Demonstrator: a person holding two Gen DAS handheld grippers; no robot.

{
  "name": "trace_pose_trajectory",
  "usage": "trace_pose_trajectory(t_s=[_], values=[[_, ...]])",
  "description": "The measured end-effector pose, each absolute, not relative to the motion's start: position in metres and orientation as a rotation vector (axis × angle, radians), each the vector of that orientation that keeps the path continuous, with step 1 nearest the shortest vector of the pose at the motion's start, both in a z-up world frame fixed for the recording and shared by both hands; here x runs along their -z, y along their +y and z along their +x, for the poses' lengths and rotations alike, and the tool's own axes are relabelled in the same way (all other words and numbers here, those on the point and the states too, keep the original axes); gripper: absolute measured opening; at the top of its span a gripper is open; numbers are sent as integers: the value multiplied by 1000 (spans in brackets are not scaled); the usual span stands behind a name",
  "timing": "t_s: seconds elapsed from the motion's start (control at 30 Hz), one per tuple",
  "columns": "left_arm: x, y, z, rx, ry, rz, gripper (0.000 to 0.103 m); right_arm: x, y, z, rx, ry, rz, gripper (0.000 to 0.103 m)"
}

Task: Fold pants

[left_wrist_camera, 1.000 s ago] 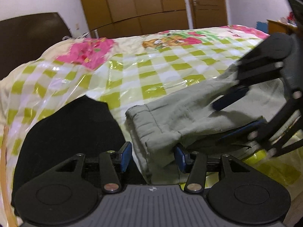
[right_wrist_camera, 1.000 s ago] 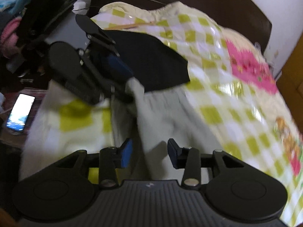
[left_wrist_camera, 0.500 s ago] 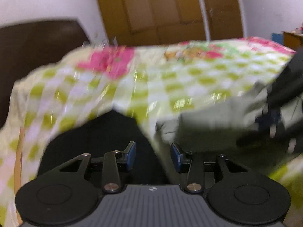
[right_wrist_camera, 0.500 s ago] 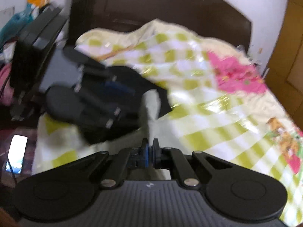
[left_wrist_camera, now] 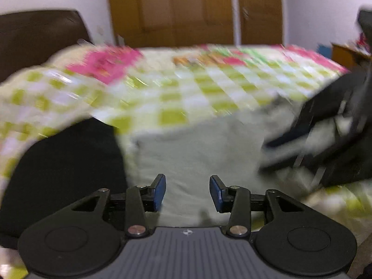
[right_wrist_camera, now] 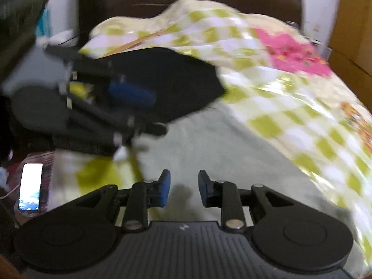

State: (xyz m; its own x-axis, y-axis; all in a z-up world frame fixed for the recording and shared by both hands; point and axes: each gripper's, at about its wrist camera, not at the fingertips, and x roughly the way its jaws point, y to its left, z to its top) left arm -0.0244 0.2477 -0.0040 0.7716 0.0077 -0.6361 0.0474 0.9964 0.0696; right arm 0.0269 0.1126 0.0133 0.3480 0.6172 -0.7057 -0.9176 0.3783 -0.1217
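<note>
Closest in the left wrist view, the left gripper hangs over the grey-green pants with its blue pads parted and gripping nothing. In the right wrist view the right gripper also hangs over the pants; its jaws are opening and no cloth is caught between them, whereas half a second ago they were pinched shut. The pants lie on the near part of the bed, a pale, soft, smoothed slab, blurred by motion so that seams are hard to read; a second ago the near edge showed a thick, rumpled fold. One pair of pants, one black garment touching its left side, two grippers, and one lit phone beside the bed. Beyond lie the checked green-and-white cover, then the dark headboard and brown wardrobe.
</note>
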Motion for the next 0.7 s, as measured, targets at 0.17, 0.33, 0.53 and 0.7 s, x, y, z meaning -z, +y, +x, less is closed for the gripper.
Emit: trace_pose_trajectory(t_s=[0.17, 0.33, 0.53, 0.7], values=[[18, 227, -5, 47, 802, 131, 54, -24, 31, 61, -840, 708, -500, 27], [-19, 199, 9, 38, 715, 163, 54, -35, -58, 108, -594, 778, -349, 28], [-34, 112, 54, 263, 654, 146, 56, -34, -157, 166, -349, 809, -242, 28], [-21, 32, 99, 427, 654, 138, 58, -26, -224, 233, -223, 853, -41, 28]])
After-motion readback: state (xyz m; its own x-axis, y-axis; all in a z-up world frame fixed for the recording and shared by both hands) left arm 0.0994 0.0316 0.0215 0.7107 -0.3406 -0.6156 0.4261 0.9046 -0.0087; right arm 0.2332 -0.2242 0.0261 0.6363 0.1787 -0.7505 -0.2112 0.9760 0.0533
